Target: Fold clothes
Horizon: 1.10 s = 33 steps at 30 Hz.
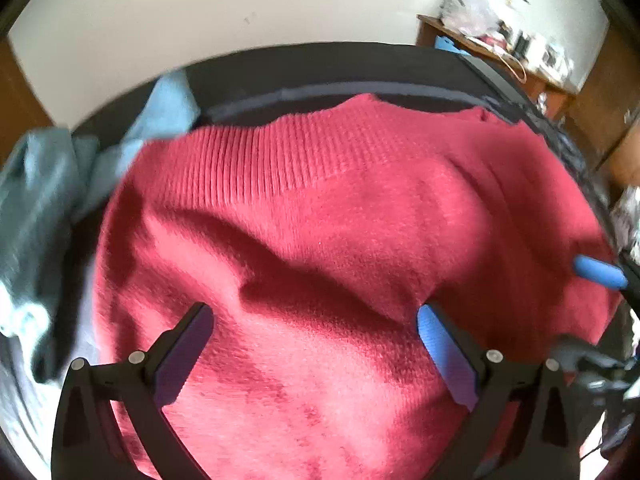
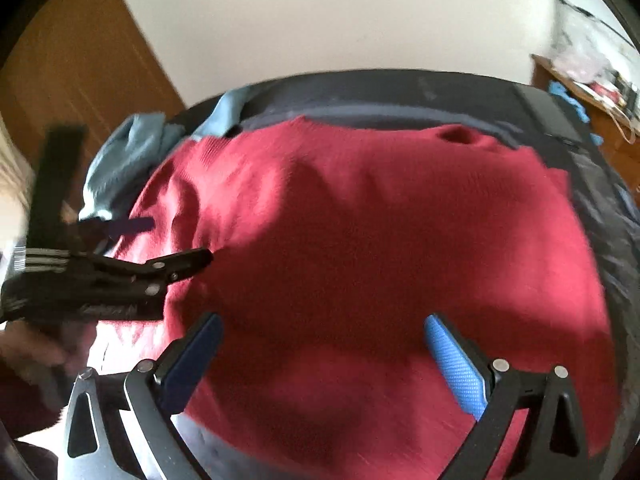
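A red knitted sweater [image 1: 320, 220] lies spread on a dark surface [image 1: 320, 68], its ribbed hem toward the far side. It fills the right wrist view [image 2: 360, 240] too. My left gripper [image 1: 316, 316] hovers open just above the sweater's near part, holding nothing. In the right wrist view the left gripper [image 2: 180, 244] shows at the sweater's left edge. My right gripper [image 2: 322, 324] is open over the sweater's near part, holding nothing. One of the right gripper's blue fingertips [image 1: 598, 272] shows at the right edge of the left wrist view.
A light blue garment [image 1: 48, 200] lies crumpled left of the sweater, also in the right wrist view [image 2: 128, 160]. A wooden shelf with clutter [image 1: 500, 40] stands at the back right. A white wall is behind the surface.
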Each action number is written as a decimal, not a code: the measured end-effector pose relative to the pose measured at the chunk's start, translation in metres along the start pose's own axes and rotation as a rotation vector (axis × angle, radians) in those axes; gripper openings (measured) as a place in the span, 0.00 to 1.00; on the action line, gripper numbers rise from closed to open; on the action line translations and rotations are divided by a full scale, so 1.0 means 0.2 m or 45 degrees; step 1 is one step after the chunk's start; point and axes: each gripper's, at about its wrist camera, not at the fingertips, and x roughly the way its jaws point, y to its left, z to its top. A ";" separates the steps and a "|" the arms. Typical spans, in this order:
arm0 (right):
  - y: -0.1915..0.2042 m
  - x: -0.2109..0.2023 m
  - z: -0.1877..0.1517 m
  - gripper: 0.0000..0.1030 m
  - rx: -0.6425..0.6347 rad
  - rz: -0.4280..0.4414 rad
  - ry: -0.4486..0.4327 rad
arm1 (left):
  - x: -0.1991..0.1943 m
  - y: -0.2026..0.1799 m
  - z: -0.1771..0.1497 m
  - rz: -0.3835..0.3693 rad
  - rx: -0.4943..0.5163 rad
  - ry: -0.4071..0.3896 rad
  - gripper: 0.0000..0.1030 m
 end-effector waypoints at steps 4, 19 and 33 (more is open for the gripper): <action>-0.24 -0.19 -0.09 0.99 0.175 0.001 -0.035 | 0.00 0.04 -0.02 -0.064 -0.110 0.037 1.00; -0.83 -0.32 -0.46 0.99 0.787 0.246 -0.061 | -0.03 -0.02 -0.03 0.027 -0.153 0.063 1.00; -0.83 -0.08 -0.28 0.99 0.859 0.463 -0.100 | -0.05 -0.04 -0.04 0.048 -0.162 0.077 1.00</action>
